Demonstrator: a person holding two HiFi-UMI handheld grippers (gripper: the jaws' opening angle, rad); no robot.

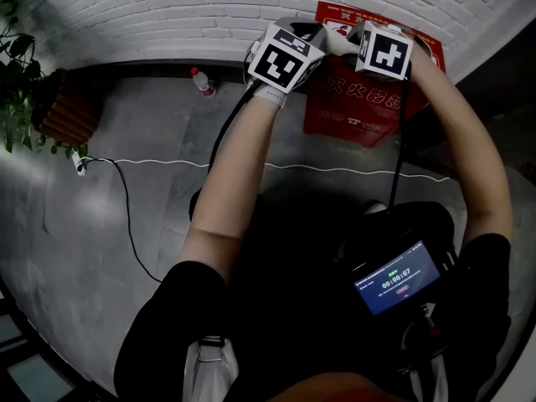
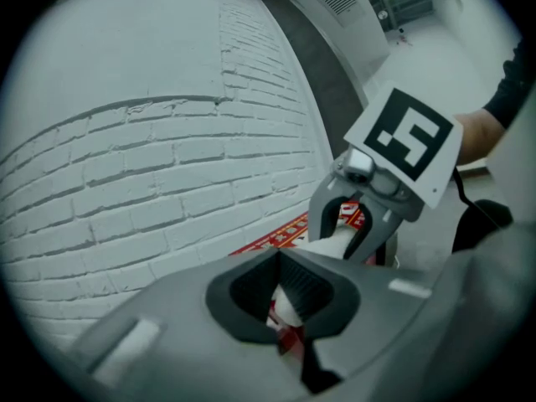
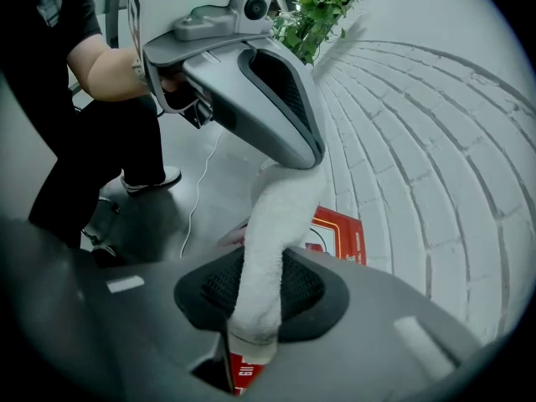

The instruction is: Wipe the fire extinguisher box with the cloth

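The red fire extinguisher box (image 1: 362, 99) stands on the floor against the white brick wall, below both grippers. A white cloth (image 1: 338, 42) is stretched as a twisted roll between them above the box top. My left gripper (image 1: 311, 33) is shut on one end of it, my right gripper (image 1: 356, 38) on the other. In the left gripper view the cloth (image 2: 328, 244) runs from my jaws (image 2: 289, 301) to the right gripper (image 2: 352, 233), with the box (image 2: 280, 234) behind. In the right gripper view the cloth (image 3: 276, 216) rises to the left gripper (image 3: 289, 162) over the box (image 3: 342, 234).
The white brick wall (image 1: 167, 7) is close behind the box. A plastic bottle (image 1: 201, 80) stands on the grey floor by the wall. A white cable (image 1: 167, 162) crosses the floor, and a potted plant (image 1: 17, 65) is at the far left. A screen (image 1: 398, 279) hangs at my waist.
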